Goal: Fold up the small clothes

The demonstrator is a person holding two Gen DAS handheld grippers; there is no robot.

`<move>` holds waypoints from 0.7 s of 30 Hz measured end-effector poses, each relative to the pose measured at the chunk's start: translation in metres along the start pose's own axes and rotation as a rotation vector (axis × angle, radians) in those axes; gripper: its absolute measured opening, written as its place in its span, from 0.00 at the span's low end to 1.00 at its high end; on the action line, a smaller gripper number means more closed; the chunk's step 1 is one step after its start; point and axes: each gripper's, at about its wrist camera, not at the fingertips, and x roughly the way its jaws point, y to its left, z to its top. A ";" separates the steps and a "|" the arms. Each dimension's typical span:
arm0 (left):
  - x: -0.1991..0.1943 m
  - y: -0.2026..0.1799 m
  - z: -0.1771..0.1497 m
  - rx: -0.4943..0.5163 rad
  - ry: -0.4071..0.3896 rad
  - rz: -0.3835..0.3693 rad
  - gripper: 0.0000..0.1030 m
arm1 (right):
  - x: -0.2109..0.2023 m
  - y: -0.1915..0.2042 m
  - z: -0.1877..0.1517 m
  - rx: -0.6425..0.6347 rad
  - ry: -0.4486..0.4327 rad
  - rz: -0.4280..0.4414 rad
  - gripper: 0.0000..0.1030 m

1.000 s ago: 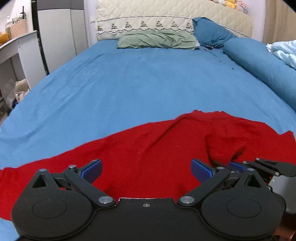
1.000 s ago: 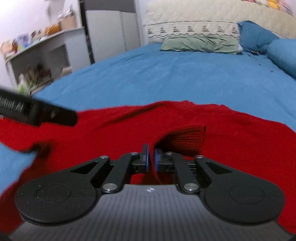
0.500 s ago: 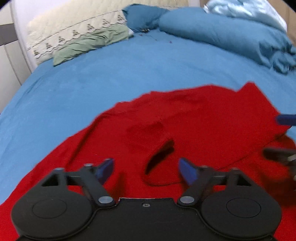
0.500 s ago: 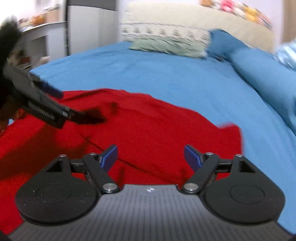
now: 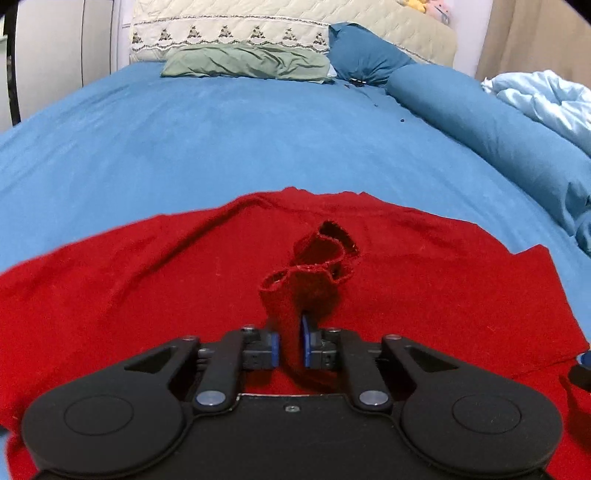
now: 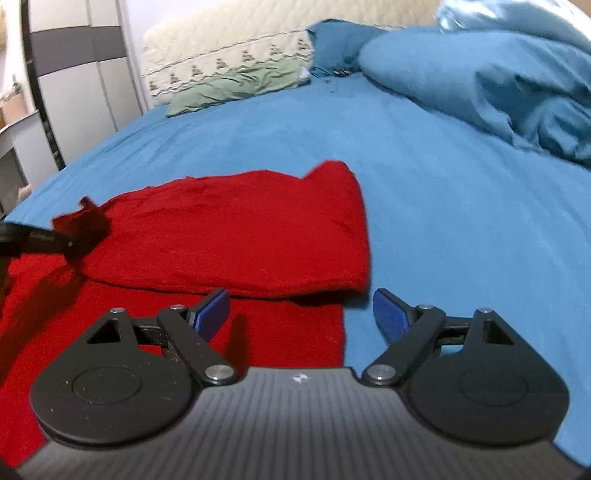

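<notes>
A red knit garment (image 5: 424, 280) lies spread on the blue bed sheet (image 5: 229, 140). My left gripper (image 5: 291, 345) is shut on a bunched ribbed piece of the garment (image 5: 306, 284), which stands up between the blue pads. In the right wrist view the garment (image 6: 229, 236) has one layer folded over another, with its right edge near the middle. My right gripper (image 6: 301, 312) is open and empty, just above the garment's right edge. The left gripper's finger and pinched cloth (image 6: 79, 230) show at the far left there.
A green pillow (image 5: 247, 66), a dark blue pillow (image 5: 362, 55) and a cream headboard (image 5: 258, 26) stand at the far end. A rolled blue duvet (image 5: 491, 125) and a light blue quilt (image 5: 546, 99) lie along the right. White cabinets (image 6: 81, 74) stand left.
My left gripper has closed on a ribbed piece of the red garment. My right gripper, shut a second ago, has opened and moved to the garment's right edge.
</notes>
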 end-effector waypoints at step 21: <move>-0.049 0.028 0.006 -0.102 -0.209 0.040 0.04 | 0.015 0.008 0.003 -0.077 0.051 -0.067 0.99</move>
